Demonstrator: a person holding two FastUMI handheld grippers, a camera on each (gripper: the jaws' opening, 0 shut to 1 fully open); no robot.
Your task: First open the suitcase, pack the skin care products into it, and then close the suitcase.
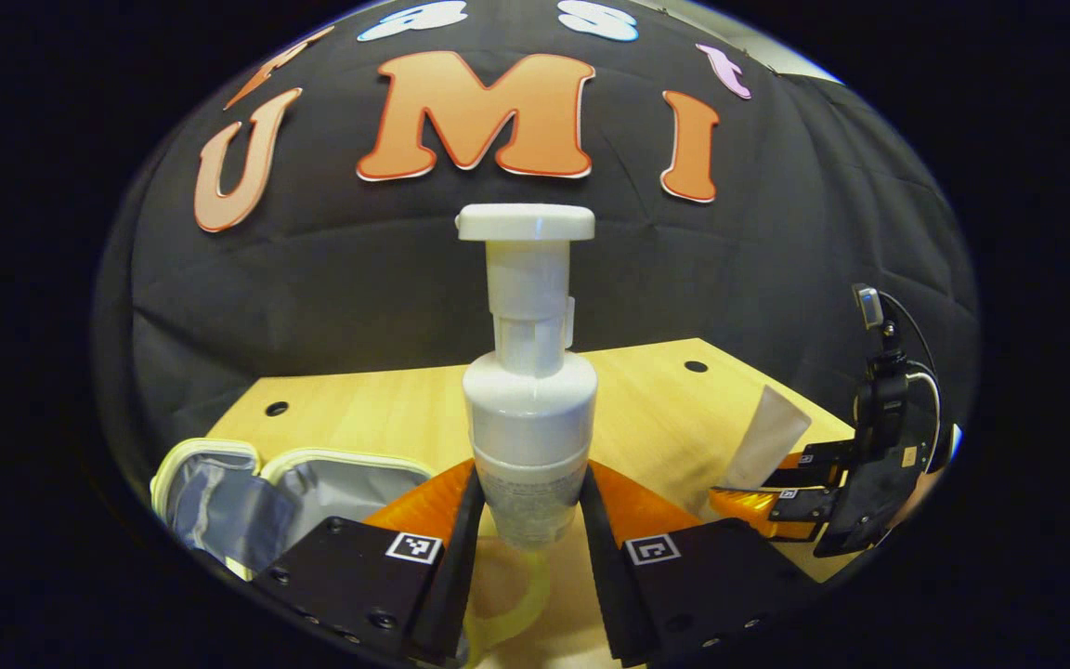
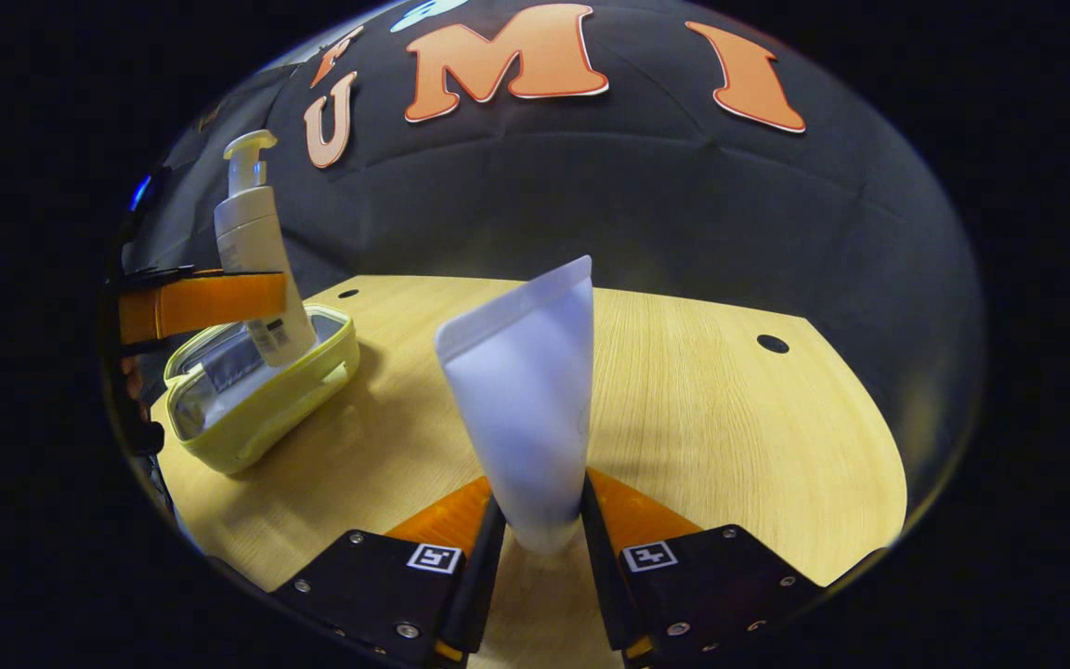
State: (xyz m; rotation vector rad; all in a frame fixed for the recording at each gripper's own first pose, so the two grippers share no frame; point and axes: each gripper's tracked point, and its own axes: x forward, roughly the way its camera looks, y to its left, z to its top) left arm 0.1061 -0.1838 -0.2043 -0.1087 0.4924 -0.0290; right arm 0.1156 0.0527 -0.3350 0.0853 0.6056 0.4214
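Left tongs [image 1: 528, 520]: pinching the white pump bottle with a flat dispenser head [image 1: 529, 409] low on its body, long axis upright, centre of the left gripper view. In the right gripper view the bottle hangs at upper left, directly above the open pale-yellow zip case with grey lining [image 2: 312, 372]; its base seems just at the case's opening.

Right tongs [image 2: 541, 530]: pinching the white soft squeeze tube [image 2: 528, 390] near its narrow end, crimped flat end pointing up, lower centre of that view, well apart from the case.

Judgement: left hand is nearer; lowering the bottle comes next, likely tipped flat to fit.

Surface: light wood-grain desk [image 2: 702, 409] with round holes. Surround: black cloth wall.
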